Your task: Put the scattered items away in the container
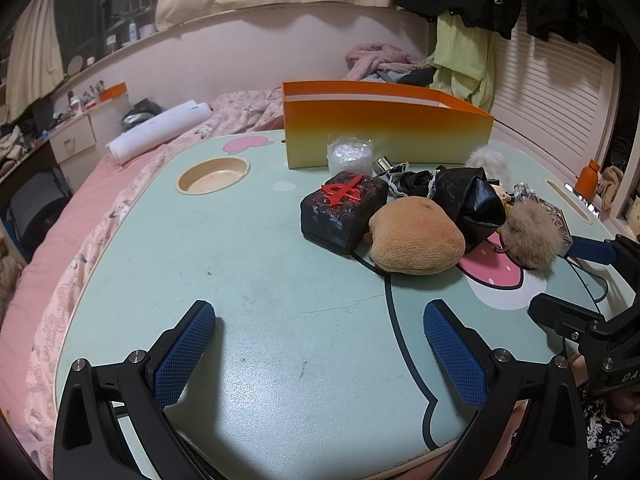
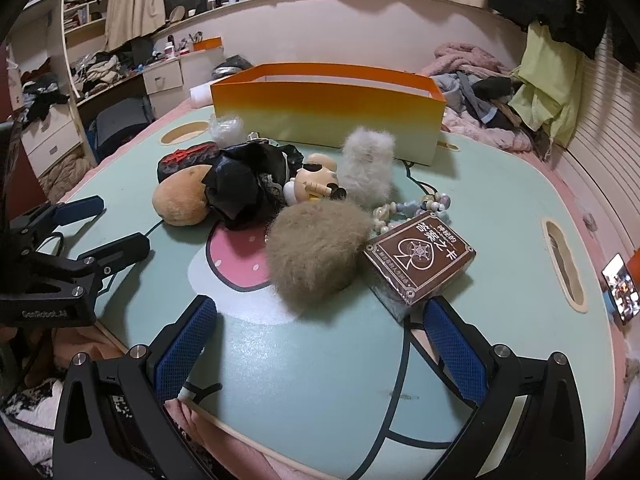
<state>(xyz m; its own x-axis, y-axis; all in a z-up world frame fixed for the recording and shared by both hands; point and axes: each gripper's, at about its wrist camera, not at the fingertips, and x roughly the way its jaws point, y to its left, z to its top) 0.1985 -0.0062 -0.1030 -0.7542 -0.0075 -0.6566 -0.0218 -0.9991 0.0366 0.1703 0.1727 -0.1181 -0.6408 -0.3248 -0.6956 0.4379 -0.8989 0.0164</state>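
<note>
An orange-to-yellow box (image 1: 384,128) (image 2: 328,108) stands open at the far side of the mint lap table (image 1: 240,280) (image 2: 320,380). In front of it lies a heap: a black block with a red character (image 1: 344,208) (image 2: 180,160), a tan plush (image 1: 416,236) (image 2: 182,200), a crumpled black bag (image 1: 468,196) (image 2: 244,184), a brown fur ball (image 1: 528,236) (image 2: 316,248), a grey fur piece (image 2: 368,168), a small figurine (image 2: 316,180), a bead string (image 2: 416,206) and a brown card box (image 2: 420,260). My left gripper (image 1: 320,356) is open, short of the heap. My right gripper (image 2: 320,356) is open, its right finger (image 2: 452,344) near the card box.
A roll of bubble wrap (image 1: 350,154) (image 2: 226,128) stands by the box. The table has a round cup recess (image 1: 212,176) and a slot (image 2: 564,264) holding a phone (image 2: 620,288). A pink bed (image 1: 60,240) with clothes surrounds the table.
</note>
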